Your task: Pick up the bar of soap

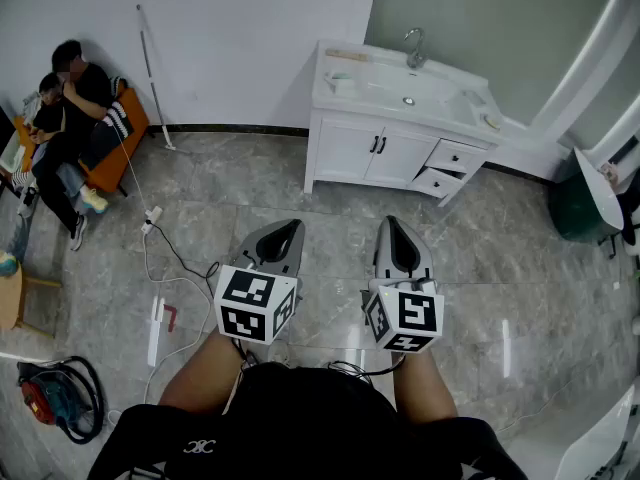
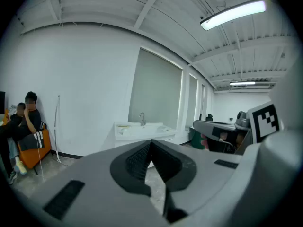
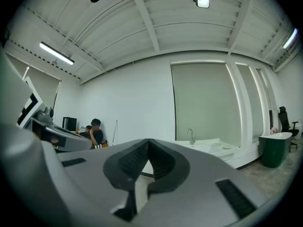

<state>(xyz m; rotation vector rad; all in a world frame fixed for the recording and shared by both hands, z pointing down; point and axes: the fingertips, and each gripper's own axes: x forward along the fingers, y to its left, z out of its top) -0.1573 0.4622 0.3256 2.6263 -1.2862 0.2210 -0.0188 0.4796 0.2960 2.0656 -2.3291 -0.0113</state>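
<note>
A white vanity with a basin and tap stands against the far wall, a few steps ahead. A tan bar-like thing lies on its back left corner and a small dish sits at its right end; which one is the soap is too small to tell. My left gripper and right gripper hang side by side over the floor, well short of the vanity, both shut and empty. The left gripper view has its closed jaws below the vanity. The right gripper view also shows closed jaws.
Two people sit on an orange bench at the left wall. A white pole leans on the wall, a cable trails over the grey tiled floor, and a red tool lies at the near left. A green bin stands at the right.
</note>
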